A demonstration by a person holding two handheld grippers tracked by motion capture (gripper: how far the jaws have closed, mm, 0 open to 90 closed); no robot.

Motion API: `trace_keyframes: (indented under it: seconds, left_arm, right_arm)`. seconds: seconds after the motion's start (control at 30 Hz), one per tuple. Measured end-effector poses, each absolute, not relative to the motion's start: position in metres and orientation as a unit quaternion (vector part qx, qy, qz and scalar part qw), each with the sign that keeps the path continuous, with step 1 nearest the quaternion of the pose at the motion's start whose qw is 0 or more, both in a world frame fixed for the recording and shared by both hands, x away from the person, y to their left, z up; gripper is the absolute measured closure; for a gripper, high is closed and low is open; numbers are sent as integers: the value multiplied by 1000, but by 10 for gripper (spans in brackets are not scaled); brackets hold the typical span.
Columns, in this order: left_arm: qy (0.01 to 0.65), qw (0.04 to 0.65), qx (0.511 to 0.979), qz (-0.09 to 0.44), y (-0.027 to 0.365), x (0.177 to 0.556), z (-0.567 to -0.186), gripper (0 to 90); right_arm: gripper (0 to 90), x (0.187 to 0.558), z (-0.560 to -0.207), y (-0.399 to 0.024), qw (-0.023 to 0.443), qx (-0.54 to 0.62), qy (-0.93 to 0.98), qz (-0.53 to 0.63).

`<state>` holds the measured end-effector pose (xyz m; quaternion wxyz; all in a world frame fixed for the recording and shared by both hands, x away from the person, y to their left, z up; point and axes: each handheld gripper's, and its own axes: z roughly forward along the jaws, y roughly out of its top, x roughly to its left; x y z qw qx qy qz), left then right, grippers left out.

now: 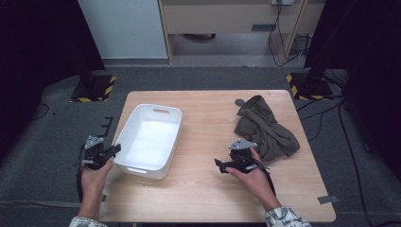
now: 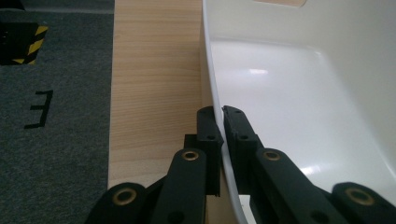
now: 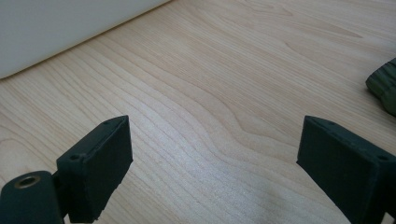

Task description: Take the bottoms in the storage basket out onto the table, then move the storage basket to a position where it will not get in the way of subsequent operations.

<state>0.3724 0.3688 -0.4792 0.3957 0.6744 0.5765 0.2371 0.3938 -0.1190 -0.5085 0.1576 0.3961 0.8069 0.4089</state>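
Observation:
A white plastic bin (image 1: 166,111) stands empty on the left half of the wooden table (image 1: 208,189). My left gripper (image 1: 115,149) is at the bin's near left side. In the left gripper view its jaws are shut on the thin rim of the bin (image 2: 212,79), one jaw outside and one inside, left gripper (image 2: 220,113). A crumpled olive-green garment (image 1: 265,125) lies at the table's right. My right gripper (image 1: 221,165) hovers low over the bare wood just left of the garment, pointing toward the bin; right gripper (image 3: 215,140) is open wide with nothing between its fingers.
In the right gripper view the bin wall (image 3: 70,28) shows at the top left and the garment (image 3: 385,88) at the right edge. Grey carpet (image 1: 52,142) surrounds the table. Striped stand bases (image 1: 92,87) sit behind it, and cables (image 1: 326,113) trail at the right.

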Motion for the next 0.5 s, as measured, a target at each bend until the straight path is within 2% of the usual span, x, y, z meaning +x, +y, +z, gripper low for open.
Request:
trace_keyframes:
  seconds: [0.5]
  left_arm:
    - [550,395,702,223,393,397,-478,850]
  right_arm:
    - [104,396,-508,-124,155,404,802,411]
